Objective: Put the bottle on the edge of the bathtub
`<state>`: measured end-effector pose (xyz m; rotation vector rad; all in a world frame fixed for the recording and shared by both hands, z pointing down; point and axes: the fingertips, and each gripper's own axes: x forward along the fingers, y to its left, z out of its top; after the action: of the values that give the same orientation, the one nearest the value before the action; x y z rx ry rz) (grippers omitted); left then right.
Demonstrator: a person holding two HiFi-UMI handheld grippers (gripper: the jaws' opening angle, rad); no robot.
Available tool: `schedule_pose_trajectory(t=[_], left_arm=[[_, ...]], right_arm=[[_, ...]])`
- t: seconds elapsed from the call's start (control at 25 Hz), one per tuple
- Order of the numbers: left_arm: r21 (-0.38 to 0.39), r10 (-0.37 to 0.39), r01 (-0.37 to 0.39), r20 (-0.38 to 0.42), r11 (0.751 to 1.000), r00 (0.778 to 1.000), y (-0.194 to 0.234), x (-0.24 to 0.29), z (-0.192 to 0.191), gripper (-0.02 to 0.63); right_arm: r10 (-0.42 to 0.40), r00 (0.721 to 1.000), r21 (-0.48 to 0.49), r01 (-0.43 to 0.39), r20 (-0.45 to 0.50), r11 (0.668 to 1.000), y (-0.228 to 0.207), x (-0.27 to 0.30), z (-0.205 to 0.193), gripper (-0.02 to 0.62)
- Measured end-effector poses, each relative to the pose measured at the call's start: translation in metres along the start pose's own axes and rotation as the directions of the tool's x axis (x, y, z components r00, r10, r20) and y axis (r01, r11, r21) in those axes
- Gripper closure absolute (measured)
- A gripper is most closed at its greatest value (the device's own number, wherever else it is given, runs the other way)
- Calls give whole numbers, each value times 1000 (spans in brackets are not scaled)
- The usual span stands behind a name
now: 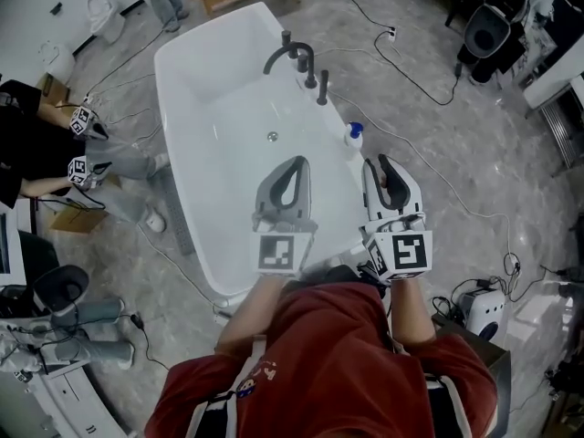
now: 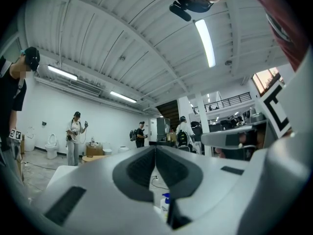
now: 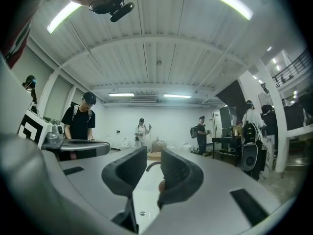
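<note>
Head view: upright blue-capped bottle [image 1: 354, 135] on bathtub rim [image 1: 345, 176], just beyond nearer right gripper [image 1: 376, 161], narrowly parted, empty; left gripper [image 1: 296, 161] pressed together.

Industrial hall staged with bathroom fixtures.
Bathtub [image 1: 175, 57] just ahead of the left gripper [image 1: 297, 161], toilet [image 1: 105, 16] beyond, ribbed ceiling [image 3: 156, 48], strip lights [image 2: 205, 40] overhead.

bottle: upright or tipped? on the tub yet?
Upright, and on the tub. The bottle stands on the rim of the tub, blue cap on top; nothing holds it.
</note>
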<state>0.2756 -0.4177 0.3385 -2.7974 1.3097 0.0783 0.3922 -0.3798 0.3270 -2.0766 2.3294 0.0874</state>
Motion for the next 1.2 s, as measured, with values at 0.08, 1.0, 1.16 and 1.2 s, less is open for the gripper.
schedule_pose_trajectory(t=[0.08,1.0,1.16,1.2], left_arm=[[13,1,-1,-14,1000,1000,2,-2,2,589],[-4,-21,22,50,1000,999,-9,11,0,589],[-10,-29,30,40,1000,999,-2,18,-1,589],[-8,-32,32,45,999,998,-5,16,1,589]], right_arm=[[5,1000,-12,-5,4,1000,1,0,6,522],[24,999,-43,-26,-30,999,-4,8,-7,583],[2,998,-47,-4,-55,999,-4,16,-14,583],[3,998,-46,-6,-56,999,-5,14,-14,583]])
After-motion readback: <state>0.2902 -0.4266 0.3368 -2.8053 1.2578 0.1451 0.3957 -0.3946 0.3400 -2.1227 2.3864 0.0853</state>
